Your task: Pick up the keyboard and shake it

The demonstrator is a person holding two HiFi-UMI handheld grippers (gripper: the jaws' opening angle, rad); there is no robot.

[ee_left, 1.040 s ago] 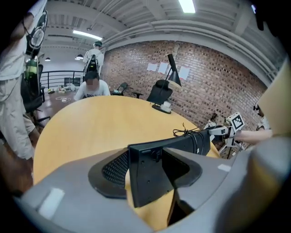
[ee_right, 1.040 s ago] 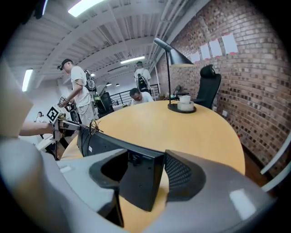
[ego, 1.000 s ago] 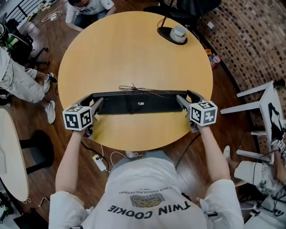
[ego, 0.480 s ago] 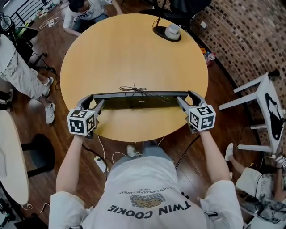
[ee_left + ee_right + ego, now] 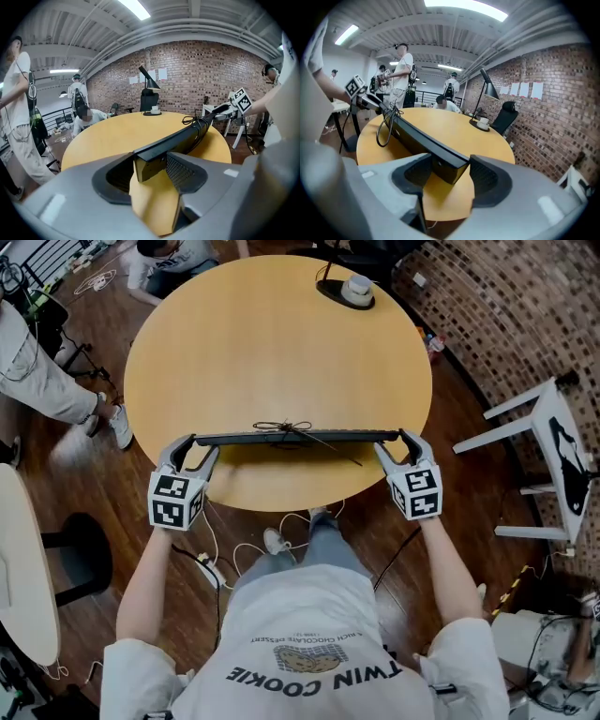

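While both grippers carry it, the head view shows the keyboard (image 5: 300,437) tipped on edge over the table's (image 5: 281,343) near rim, with the left gripper (image 5: 195,448) and right gripper (image 5: 394,444) at its ends. Left gripper view: jaws, just tightened, pinch the keyboard's end above the table. Right gripper view: jaws clamp the other end.

The person is wearing a pale grey short-sleeved T-shirt (image 5: 300,615) with dark TWIN COOKIE lettering at six o'clock, and is carrying a grey left tool (image 5: 192,448) and right tool (image 5: 394,444), each bearing a black-and-white marker cube (image 5: 175,501).
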